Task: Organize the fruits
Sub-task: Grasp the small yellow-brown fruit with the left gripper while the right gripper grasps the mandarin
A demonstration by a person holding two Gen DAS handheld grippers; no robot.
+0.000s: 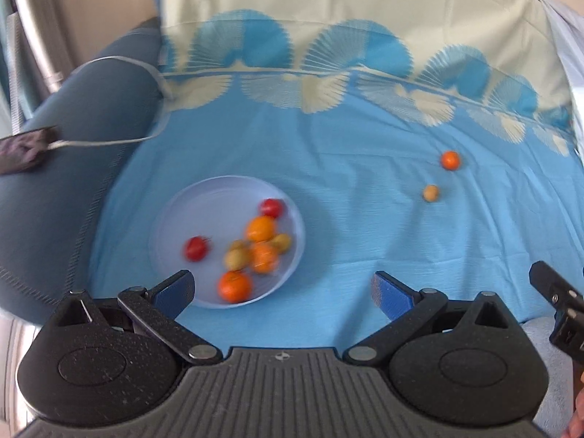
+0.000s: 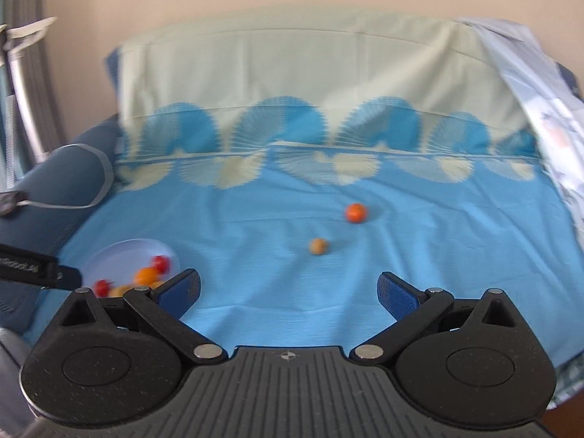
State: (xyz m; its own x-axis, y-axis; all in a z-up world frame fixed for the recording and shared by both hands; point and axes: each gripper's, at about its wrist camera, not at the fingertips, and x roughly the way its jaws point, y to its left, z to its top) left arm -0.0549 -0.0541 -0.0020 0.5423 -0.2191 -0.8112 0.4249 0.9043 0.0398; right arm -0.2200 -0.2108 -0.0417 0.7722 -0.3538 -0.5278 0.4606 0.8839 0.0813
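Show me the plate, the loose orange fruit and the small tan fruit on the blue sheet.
plate (image 1: 166, 235), left wrist view, bare left inside.
loose orange fruit (image 2: 356, 212), right wrist view, its middle.
small tan fruit (image 2: 318, 246), right wrist view, its middle.

Seven small fruits are sitting clustered in the pale plate (image 1: 166, 226); an orange fruit (image 1: 450, 160) and tan fruit (image 1: 431, 193) are lying well apart.

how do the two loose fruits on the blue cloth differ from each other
The round orange fruit is bright orange; the small tan fruit is dull yellow-brown. The orange fruit looks larger. It also lies farther from the right tool, with the tan fruit nearer. Both are round, apart, and outside the pale blue plate.
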